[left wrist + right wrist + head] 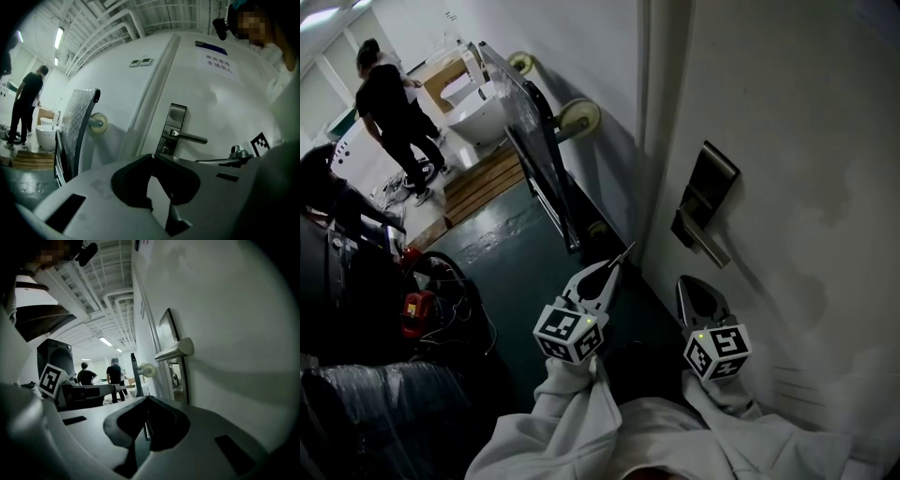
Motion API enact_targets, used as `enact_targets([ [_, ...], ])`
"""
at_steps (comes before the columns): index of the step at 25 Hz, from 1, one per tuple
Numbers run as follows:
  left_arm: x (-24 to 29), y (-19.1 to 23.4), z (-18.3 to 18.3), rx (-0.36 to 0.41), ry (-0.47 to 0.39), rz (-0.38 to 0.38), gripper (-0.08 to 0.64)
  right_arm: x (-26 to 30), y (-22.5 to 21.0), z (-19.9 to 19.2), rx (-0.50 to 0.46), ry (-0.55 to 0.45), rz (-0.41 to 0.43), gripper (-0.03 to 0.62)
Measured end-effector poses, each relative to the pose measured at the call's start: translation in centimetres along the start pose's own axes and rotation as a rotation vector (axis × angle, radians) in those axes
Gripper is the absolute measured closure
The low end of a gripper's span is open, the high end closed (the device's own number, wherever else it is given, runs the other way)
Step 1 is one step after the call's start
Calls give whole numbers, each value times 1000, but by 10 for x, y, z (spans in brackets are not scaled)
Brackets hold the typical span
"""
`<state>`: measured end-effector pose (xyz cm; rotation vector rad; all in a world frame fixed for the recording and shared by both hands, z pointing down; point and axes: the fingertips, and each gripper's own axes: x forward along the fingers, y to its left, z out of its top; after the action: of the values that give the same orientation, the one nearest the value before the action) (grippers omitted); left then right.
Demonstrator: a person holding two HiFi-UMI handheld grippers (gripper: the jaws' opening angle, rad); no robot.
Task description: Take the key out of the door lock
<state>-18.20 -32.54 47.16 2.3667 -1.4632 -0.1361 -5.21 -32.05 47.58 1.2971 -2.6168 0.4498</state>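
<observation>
The white door (787, 112) fills the right of the head view, and its metal lock plate (705, 192) carries a lever handle (710, 242). In the left gripper view the keyhole (165, 150) below the handle (187, 137) shows no key. My left gripper (615, 266) hangs low, left of the lock, shut on a thin metal key (624, 251) that sticks out past its tips. That key (123, 387) also shows in the right gripper view, at the end of the left gripper (84, 392). Just below the handle, my right gripper (686, 283) is shut and holds nothing.
A checker-plate trolley (534, 141) with pale wheels (578, 116) leans on the wall left of the door. Beyond it are a wooden pallet (483, 183), a white toilet (478, 117) and people (389, 117). A red tool (419, 309), cables and plastic-wrapped goods (384, 403) crowd the lower left.
</observation>
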Motion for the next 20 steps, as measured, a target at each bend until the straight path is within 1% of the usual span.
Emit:
enact_targets([
  [4,-2,-9,-7,38,3,-12,534,-5,-5,2,2,-14,-12,540],
  [7,-1,-18,-10,63,1,-37,534,-7,-8,3,0,-23,-18,540],
  [13,-2,-27,-10,69,-7,-58,534,-10,-9,4,-3,-30,-21,541],
  [20,0,-30,-12,79,-2,-63,534,-13,-9,4,-9,-29,-21,541],
])
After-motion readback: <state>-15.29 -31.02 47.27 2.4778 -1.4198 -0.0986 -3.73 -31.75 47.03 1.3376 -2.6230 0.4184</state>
